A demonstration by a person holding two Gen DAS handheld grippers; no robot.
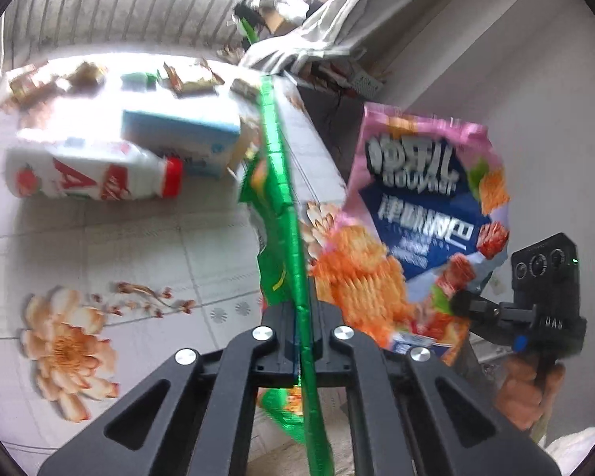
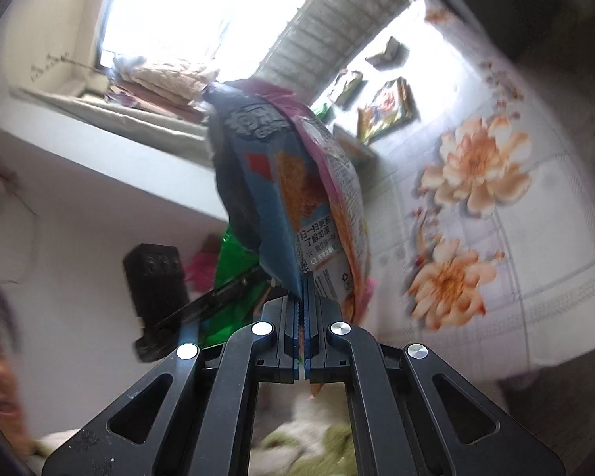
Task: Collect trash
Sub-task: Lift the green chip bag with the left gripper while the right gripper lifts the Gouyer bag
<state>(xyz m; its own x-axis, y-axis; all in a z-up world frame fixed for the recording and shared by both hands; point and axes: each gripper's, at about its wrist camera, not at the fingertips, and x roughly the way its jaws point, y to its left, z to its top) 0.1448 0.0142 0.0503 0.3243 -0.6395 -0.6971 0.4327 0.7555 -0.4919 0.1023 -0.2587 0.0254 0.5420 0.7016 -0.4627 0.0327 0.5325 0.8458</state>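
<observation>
Left wrist fingers (image 1: 302, 317) pinching green wrapper (image 1: 275, 214), right fingers (image 2: 302, 317) seemingly pinching pink snack bag (image 2: 297, 182)

counter (image 1: 139, 246): white tile-grid cover, orange-peach flower print | green wrapper (image 1: 285, 214): glossy green | snack bag (image 1: 428, 214): pink border, navy panel, orange print | bottle (image 1: 91, 174): white, red cap, red lettering | carton (image 1: 178, 135): light blue and white | left hand-held gripper (image 1: 300, 317): black
</observation>
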